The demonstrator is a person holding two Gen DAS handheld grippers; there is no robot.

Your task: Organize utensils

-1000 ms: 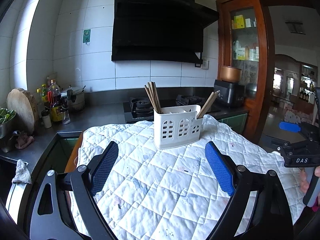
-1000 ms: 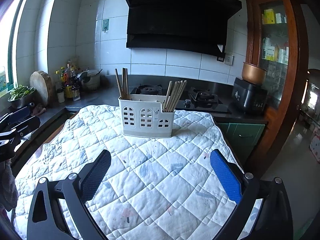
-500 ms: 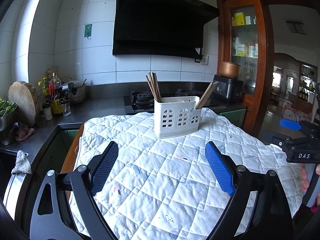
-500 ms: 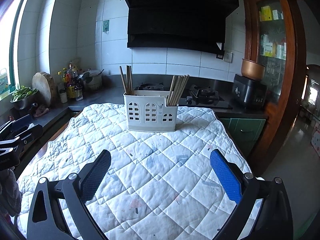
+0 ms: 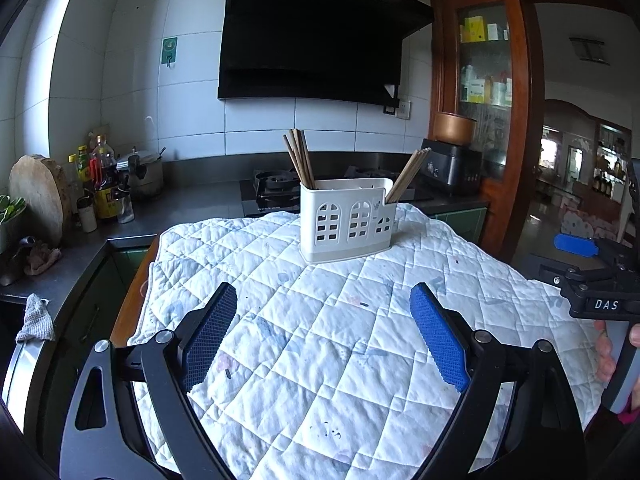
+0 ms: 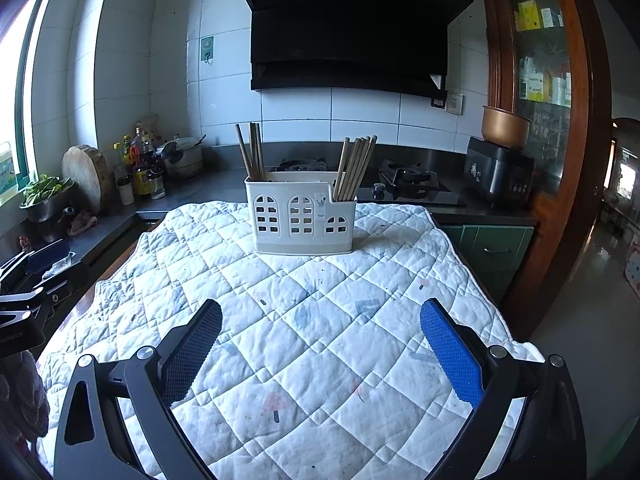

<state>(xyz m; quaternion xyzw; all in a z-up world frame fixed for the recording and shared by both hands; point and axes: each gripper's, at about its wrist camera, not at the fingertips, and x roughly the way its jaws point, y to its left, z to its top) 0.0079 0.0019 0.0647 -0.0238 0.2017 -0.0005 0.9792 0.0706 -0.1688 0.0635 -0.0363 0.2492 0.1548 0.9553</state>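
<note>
A white utensil holder (image 5: 347, 218) (image 6: 301, 222) with arched cut-outs stands at the far end of the quilted cloth (image 5: 320, 340) (image 6: 304, 320). A few wooden chopsticks (image 5: 298, 158) (image 6: 250, 152) stand in its left compartment and a bundle of chopsticks (image 5: 407, 176) (image 6: 354, 168) leans in its right compartment. My left gripper (image 5: 323, 334) is open and empty above the near part of the cloth. My right gripper (image 6: 320, 350) is open and empty, also well short of the holder.
Behind the table runs a dark counter with a gas hob (image 6: 404, 184), a rice cooker (image 6: 500, 176), bottles (image 6: 140, 168) and a round wooden board (image 6: 84, 176). A wooden cabinet (image 6: 540, 80) stands at the right. The table edge drops off on the left and right.
Both grippers have drawn back and risen a little, so the holder looks smaller and farther away. Both stayed open and empty.
</note>
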